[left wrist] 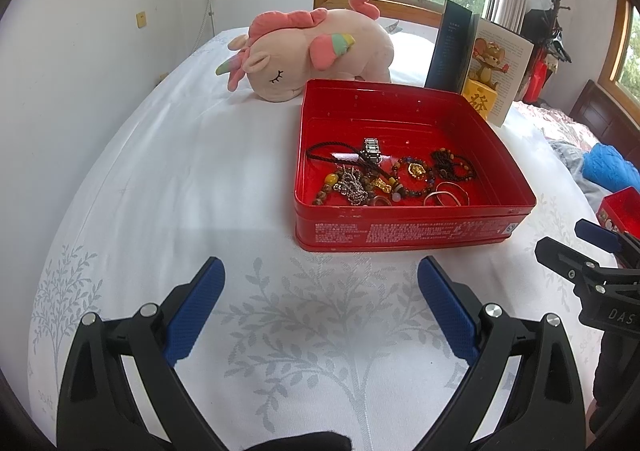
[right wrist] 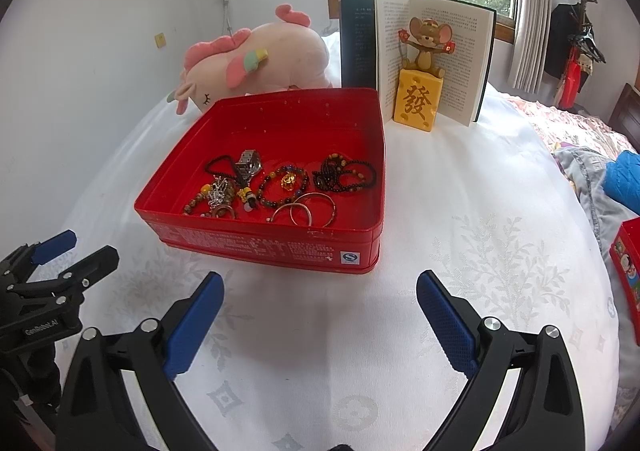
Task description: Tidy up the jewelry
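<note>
Left gripper (left wrist: 320, 291): jaws spread wide, nothing between them, hovering over white bedspread (left wrist: 192, 179) short of the tin's near wall.
Right gripper (right wrist: 320, 303): likewise parted and empty, just short of the tin's near right corner.
Red tin (left wrist: 404, 227): lidless, resting on the bedspread; jewelry heaped toward the front half, rear floor bare.
Jewelry: bead bracelets (right wrist: 284, 183), metal watch band (right wrist: 249, 163), plain rings (right wrist: 312, 207), silver chain (left wrist: 352, 187), black cord (left wrist: 324, 153).
Left view only: tin's long printed side face-on; right gripper seen at the far right edge.
Right view only: open book (right wrist: 436, 51) fully spread behind a mouse figurine (right wrist: 424, 47) on a yellow block; second red box (right wrist: 628, 271) at the right edge.
Both views: plush unicorn (left wrist: 312, 47) lying behind the tin.
Open room: bare bedspread left of the tin and between tin and both grippers.
</note>
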`<state>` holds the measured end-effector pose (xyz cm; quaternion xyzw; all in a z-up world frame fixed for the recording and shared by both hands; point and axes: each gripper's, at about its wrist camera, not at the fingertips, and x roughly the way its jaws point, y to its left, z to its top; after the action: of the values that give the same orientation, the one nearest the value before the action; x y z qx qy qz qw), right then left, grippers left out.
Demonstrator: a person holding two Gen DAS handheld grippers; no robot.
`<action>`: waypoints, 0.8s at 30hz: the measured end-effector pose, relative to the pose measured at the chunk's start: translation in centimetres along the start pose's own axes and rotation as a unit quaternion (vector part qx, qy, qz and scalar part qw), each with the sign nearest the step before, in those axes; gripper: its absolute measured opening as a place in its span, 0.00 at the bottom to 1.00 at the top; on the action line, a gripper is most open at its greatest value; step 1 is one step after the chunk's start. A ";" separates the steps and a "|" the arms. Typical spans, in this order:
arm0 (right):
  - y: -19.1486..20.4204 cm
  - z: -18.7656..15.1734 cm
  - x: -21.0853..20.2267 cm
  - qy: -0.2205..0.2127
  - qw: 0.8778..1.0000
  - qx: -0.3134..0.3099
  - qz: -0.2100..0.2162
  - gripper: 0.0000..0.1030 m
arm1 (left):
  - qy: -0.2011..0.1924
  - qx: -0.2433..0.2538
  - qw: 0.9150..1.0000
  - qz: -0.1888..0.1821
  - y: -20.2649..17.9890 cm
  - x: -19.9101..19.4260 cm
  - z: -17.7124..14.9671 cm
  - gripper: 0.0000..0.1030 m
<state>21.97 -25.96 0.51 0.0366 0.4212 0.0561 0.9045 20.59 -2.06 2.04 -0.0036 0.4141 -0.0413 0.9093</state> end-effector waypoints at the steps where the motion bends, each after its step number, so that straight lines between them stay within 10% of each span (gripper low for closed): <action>1: 0.0 0.0 0.0 0.000 1.000 0.000 0.000 0.94 | 0.000 0.001 1.000 0.000 0.0 0.1 0.0 0.94; 24: 0.1 0.0 0.0 0.000 1.000 0.000 -0.001 0.94 | 0.001 0.003 1.000 -0.002 -0.1 0.2 0.0 0.94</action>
<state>22.00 -25.85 0.52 0.0364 0.4217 0.0554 0.9043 20.69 -2.20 1.92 -0.0014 0.4150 -0.0440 0.9087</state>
